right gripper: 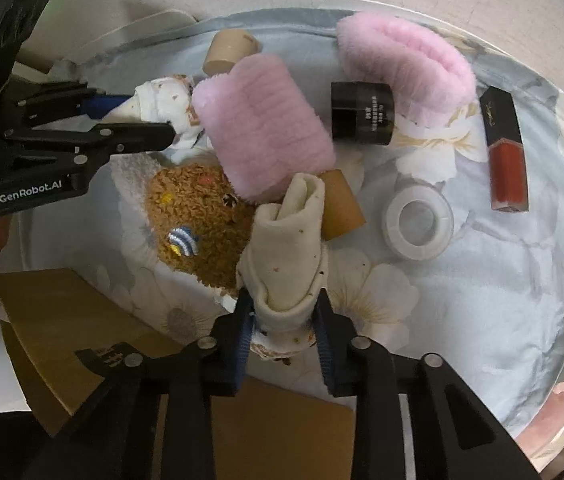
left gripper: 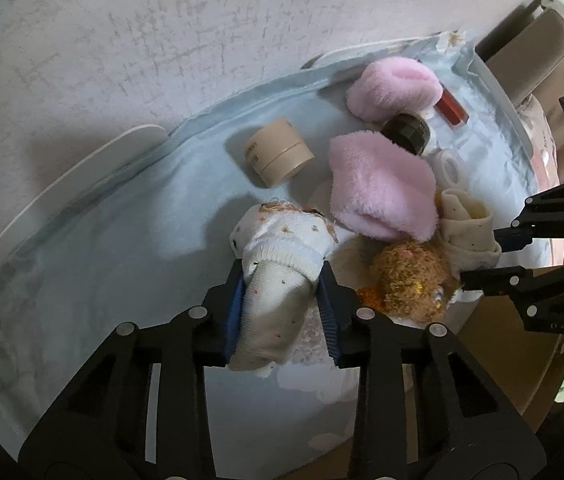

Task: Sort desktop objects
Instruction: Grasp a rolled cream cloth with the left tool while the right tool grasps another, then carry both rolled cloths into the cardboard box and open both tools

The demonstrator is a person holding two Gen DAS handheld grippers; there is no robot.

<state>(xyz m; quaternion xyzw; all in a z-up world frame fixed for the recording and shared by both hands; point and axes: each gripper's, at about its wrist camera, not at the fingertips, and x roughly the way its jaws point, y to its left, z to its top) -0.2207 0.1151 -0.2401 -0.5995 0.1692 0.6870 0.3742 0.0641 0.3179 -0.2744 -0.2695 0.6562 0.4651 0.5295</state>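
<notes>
Left gripper (left gripper: 282, 304): blue-padded fingers (left gripper: 236, 312) clamped on a rolled white sock (left gripper: 278, 276) with coloured specks, pads pressing both sides of the roll, ribbed cuff bulging just past the tips. Right gripper (right gripper: 283, 328): fingers (right gripper: 244, 336) likewise pinched on a cream speckled sock (right gripper: 285, 256), folded end standing up between the pads. Both point steeply down onto the pale blue floral cloth (right gripper: 501, 300) that covers the table.

Between the two socks, a brown fuzzy sock (right gripper: 202, 224) with a striped patch, touching the cream one. Just beyond, a pink fluffy sock (right gripper: 262, 128) lies over the brown one's far edge; a second pink fluffy sock (right gripper: 405, 60) curls further back. A black jar (right gripper: 361, 114) sits between the pink pair. A beige jar (left gripper: 278, 152) lies on its side behind the white sock. A tan cardboard tube (right gripper: 341, 204) pokes out from behind the cream sock; a roll of white tape (right gripper: 419, 222) lies flat to its right, and a red lip gloss tube (right gripper: 505, 152) further right. A brown cardboard box (right gripper: 82, 320) sits at the near left edge.
</notes>
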